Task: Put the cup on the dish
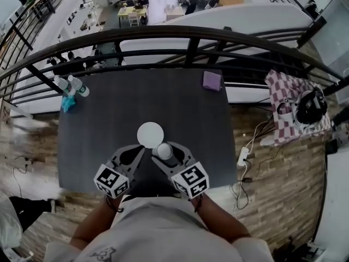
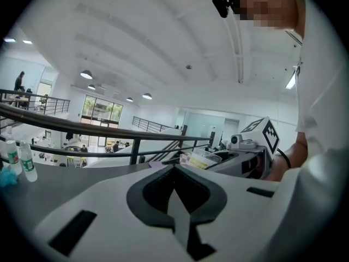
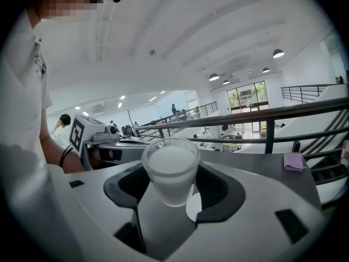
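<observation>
Pads of our right gripper are pressing on opposite sides of the cup, so we are reading this gripper as closed on it. The hold is sitting on the lower part of the wall and the rim is standing clear above the jaws, upright. Our left gripper is carrying nothing, its jaws lying together with no gap between them, and it is waiting on our side of the dish, to the left of the cup. The cup itself is sitting just at the dish's near edge, towards the right, not yet over the white disc. We cannot tell whether its base is touching the table or hanging just above it. We are judging the cup to be small and light, with a stiff, smooth, frosted wall that is narrowing towards the base. That taper is making us wary, since a smooth cone can creep out of a squeeze, so taking it around the middle of the wall with steady, moderate pressure looks like the safest hold. The inside is showing white, and we cannot say whether that is a filling or only the cup's own colour, so we are treating it as something that could spill and planning to keep it level. If the wall is glass, it is calling for a gentle set-down on the hard dish.
</observation>
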A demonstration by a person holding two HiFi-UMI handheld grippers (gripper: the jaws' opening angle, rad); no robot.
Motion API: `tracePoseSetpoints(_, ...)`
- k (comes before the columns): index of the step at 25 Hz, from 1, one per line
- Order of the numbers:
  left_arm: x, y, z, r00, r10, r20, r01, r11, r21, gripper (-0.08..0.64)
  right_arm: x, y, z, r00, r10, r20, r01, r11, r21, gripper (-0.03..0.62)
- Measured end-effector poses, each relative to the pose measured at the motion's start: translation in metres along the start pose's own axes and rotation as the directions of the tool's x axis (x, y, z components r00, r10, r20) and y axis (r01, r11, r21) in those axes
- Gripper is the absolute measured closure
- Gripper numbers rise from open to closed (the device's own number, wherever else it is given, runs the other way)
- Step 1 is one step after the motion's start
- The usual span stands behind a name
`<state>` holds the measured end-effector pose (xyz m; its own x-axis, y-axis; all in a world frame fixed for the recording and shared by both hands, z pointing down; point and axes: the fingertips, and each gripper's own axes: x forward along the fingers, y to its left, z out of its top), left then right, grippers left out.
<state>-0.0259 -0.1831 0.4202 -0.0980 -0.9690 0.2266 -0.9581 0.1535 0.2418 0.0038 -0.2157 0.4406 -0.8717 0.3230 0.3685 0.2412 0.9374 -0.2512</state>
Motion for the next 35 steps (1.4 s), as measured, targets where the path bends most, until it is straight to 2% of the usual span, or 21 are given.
tracePoseSetpoints(9,0.021,0.051,-0.020,0.999,-0.024,-0.040,0.024,0.999,-0.024,0.552,0.047,-0.019,-0.001,0.999,-0.019,-0.027,0.019,1.000,-0.003,0.321)
tracePoseSetpoints(13,0.028,0.074,-0.038,0.997,-0.028,-0.067,0.026,0.999,-0.029,0.552,0.070,-0.023,-0.013,0.998,-0.034,-0.057,0.033,0.999,-0.015,0.321)
tracePoseSetpoints(18,0.046,0.101,-0.077,0.995,-0.023,-0.095,0.018,0.998,-0.054,0.552,0.103,-0.042,-0.046,0.995,-0.044,-0.095,0.043,0.999,-0.016,0.321)
tracePoseSetpoints(25,0.070,0.140,-0.141,0.991,0.002,-0.135,-0.022,0.989,-0.148,0.552,0.146,-0.070,-0.090,0.986,-0.101,-0.130,0.093,0.993,-0.067,0.321)
tracePoseSetpoints(27,0.077,0.154,-0.154,0.989,0.005,-0.147,-0.026,0.990,-0.141,0.552,0.161,-0.079,-0.104,0.981,-0.115,-0.154,0.104,0.992,-0.074,0.321)
tracePoseSetpoints(31,0.091,0.173,-0.183,0.982,0.013,-0.189,-0.033,0.994,-0.107,0.552,0.186,-0.091,-0.137,0.974,-0.111,-0.198,0.107,0.994,-0.032,0.321)
tracePoseSetpoints(35,0.100,0.188,-0.208,0.976,0.011,-0.218,-0.037,0.993,-0.113,0.552,0.206,-0.104,-0.159,0.969,-0.120,-0.216,0.117,0.993,-0.030,0.321)
